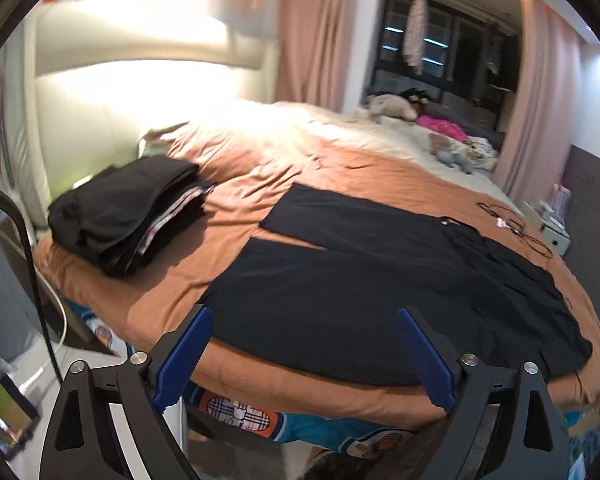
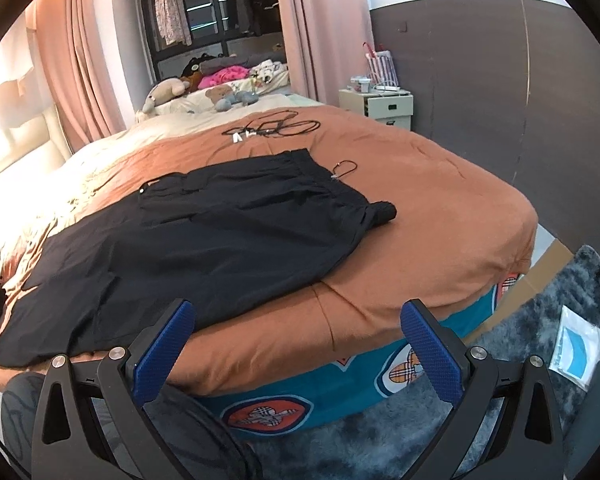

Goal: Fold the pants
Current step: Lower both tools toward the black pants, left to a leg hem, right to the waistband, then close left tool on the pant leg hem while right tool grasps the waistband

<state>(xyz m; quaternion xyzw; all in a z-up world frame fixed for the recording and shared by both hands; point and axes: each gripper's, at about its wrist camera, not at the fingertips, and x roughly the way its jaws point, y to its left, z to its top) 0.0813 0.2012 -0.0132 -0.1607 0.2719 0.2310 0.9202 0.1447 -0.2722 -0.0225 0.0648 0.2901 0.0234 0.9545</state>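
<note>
Black pants lie spread flat on the orange bedcover, legs toward the headboard side and waistband to the right. They also show in the right wrist view, with the waistband at the far end. My left gripper is open and empty, hovering at the near bed edge over the lower pant leg. My right gripper is open and empty, at the near bed edge just right of the pants' near hem.
A stack of folded dark clothes sits at the bed's left end. Black cables lie beyond the waistband. Stuffed toys sit at the far side. A white nightstand stands by the wall. A grey rug covers the floor.
</note>
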